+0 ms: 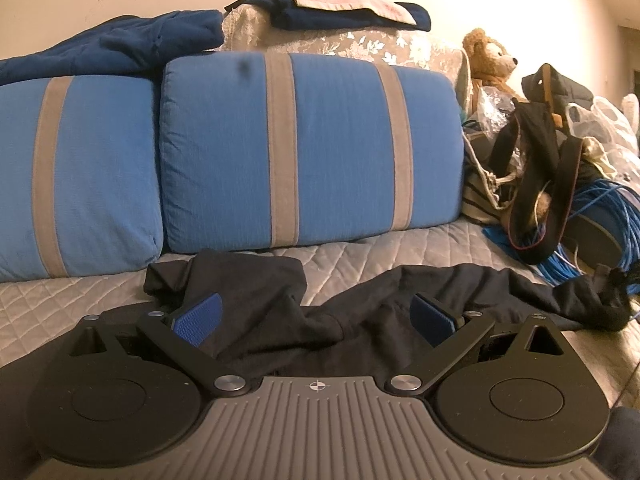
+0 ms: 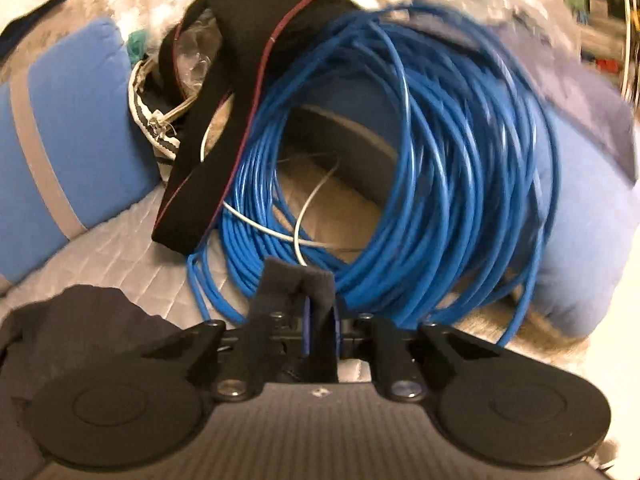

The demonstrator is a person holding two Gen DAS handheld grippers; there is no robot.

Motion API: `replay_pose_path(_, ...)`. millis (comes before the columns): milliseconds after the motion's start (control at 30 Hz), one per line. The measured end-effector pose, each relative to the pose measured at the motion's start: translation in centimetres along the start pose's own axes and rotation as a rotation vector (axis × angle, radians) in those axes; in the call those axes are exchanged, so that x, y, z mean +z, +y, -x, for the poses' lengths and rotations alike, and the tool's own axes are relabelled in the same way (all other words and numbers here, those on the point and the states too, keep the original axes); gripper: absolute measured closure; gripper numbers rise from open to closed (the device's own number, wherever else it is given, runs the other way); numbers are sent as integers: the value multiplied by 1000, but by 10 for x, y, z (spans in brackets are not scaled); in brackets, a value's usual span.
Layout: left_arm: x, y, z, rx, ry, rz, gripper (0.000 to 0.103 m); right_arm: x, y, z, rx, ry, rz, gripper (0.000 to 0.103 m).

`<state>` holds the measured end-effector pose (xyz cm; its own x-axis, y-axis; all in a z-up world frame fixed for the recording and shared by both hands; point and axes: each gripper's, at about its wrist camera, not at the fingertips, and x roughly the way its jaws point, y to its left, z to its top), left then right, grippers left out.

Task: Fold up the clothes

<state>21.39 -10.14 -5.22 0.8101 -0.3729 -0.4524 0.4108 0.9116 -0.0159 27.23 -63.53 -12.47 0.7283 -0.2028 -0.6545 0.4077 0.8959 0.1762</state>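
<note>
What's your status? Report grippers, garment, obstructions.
Left gripper open over black garment. Right gripper shut on its edge. Blue cable coil close ahead.

No words, brand names or numbers to read in either view. Only sign: small round cross mark [image 1: 318, 386], circle with cross lines, on grey ribbed plastic body [image 1: 320, 432] of left gripper, at 6 o'clock in left wrist view. Same kind of small mark [image 2: 319, 392] on dark ribbed body [image 2: 320, 436] of right gripper, at 6 o'clock in right wrist view, blurry. Pale patterned cloth [image 1: 352, 6] at 12 o'clock in left wrist view: print too blurry to read.
</note>
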Motion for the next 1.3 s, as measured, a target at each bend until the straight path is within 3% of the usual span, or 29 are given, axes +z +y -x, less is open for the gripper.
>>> replay_pose_path(167, 0, 2, 0, 12, 3, 13, 0, 33, 3, 50, 20, -173, 13, 93)
replay_pose_path(333, 0, 7, -4, 72, 20, 43, 0, 59, -29, 88, -98, -396, -98, 93)
replay_pose_path(467, -1, 13, -11, 160, 51, 72, 0, 48, -43, 69, -213, -343, -133, 91)
replay_pose_path(533, -2, 12, -12, 219, 50, 53, 0, 35, -41, 57, -240, -300, -126, 82)
replay_pose_path(633, -3, 12, -9, 263, 33, 26, 0, 22, -34, 56, -250, -293, -108, 36)
replay_pose_path(700, -4, 14, -9, 256, 36, 38, 0, 15, -30, 58, -253, -299, -94, 21)
replay_pose_path(833, -2, 19, -7, 245, 31, 75, 0, 2, -22, 64, -256, -311, -66, 16)
replay_pose_path(1067, 15, 35, 7, 232, -39, 125, 0, 6, -14, 85, -159, -348, -50, 9)
replay_pose_path(1133, 26, 42, 16, 241, -46, 123, 0, 11, -10, 93, -111, -357, -49, 0)
replay_pose_path(1300, 77, 76, 61, 271, -113, 112, 0, 35, 11, 116, 17, -386, -49, 0)
